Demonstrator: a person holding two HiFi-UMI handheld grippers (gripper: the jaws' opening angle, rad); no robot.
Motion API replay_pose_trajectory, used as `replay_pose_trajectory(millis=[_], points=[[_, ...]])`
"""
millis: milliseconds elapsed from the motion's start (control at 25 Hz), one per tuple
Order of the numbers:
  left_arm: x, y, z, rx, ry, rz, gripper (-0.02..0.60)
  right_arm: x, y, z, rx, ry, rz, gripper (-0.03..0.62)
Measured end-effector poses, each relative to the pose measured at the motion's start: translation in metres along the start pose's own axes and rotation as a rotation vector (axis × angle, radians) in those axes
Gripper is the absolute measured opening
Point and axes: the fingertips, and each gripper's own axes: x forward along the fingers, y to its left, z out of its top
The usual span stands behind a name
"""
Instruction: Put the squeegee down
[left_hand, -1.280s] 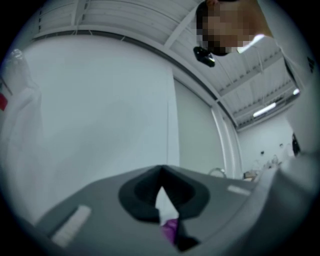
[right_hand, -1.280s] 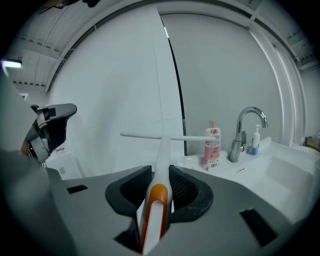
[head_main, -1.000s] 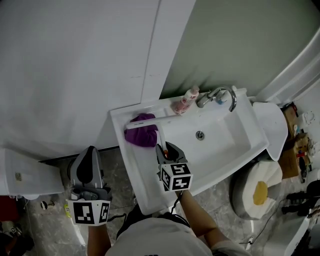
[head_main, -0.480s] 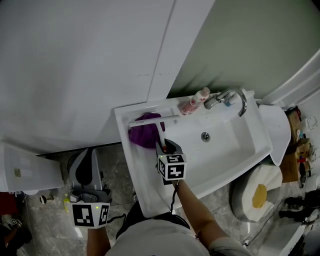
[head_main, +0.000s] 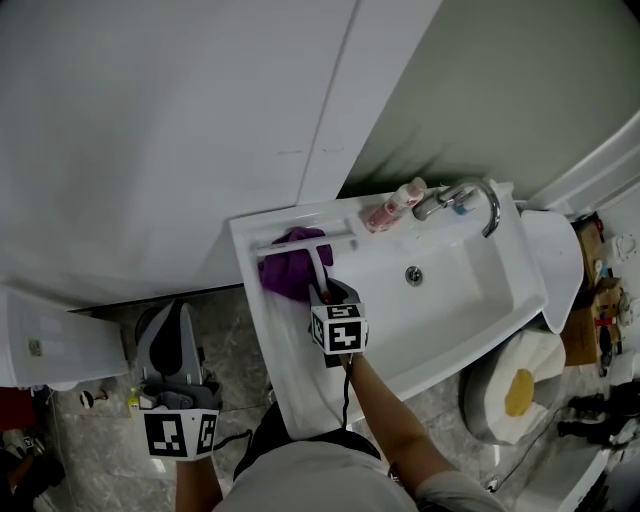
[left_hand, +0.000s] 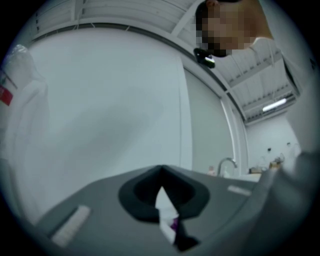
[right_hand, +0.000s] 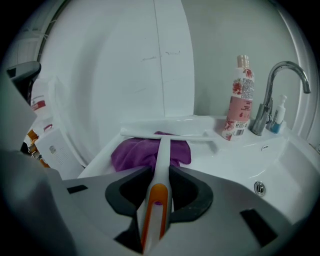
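The right gripper (right_hand: 160, 170) was clamped on the handle of the squeegee (right_hand: 161, 149) (white, with an orange inlay), its blade over a purple cloth (right_hand: 134, 153) at the left end of the sink (right_hand: 240, 167). The left gripper (left_hand: 161, 172), jaws together, hung apart from the sink.

a purple cloth (head_main: 283, 272) lies at the sink's (head_main: 460, 290) left end; a pink bottle (right_hand: 236, 100) stands beside the faucet (right_hand: 264, 107).

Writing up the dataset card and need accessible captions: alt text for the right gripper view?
The right gripper has its jaws closed on the white, orange-tipped handle of a squeegee, whose blade lies crosswise above a purple cloth on the ledge of a white sink. Behind, to the right, stand a pink bottle and a chrome faucet.
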Motion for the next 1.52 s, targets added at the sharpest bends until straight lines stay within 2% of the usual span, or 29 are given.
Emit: replay_pose_trajectory(millis=[600,920,1160,1280,1440,1520], points=[[0.005,0.005,-0.01,-0.005,0.027,0.002,0.008,0.017,0.003,-0.011,0.019,0.077,-0.012,0.11],[0.003,0.001,-0.008,-0.004,0.025,-0.007,0.008,0.016,0.006,-0.007,0.01,0.06,0.01,0.118],[0.002,-0.005,-0.006,-0.007,0.017,-0.014,0.008,-0.002,0.007,0.007,0.006,-0.016,0.009,0.138],[0.003,-0.013,-0.004,-0.008,0.011,-0.029,0.008,-0.018,0.005,0.016,0.015,-0.068,-0.006,0.116],[0.001,-0.026,0.001,-0.007,-0.001,-0.052,0.008,-0.044,0.001,0.024,0.034,-0.134,-0.011,0.008],[-0.001,-0.034,0.004,-0.006,-0.007,-0.062,0.008,-0.057,0.003,0.027,0.038,-0.171,0.009,0.002]])
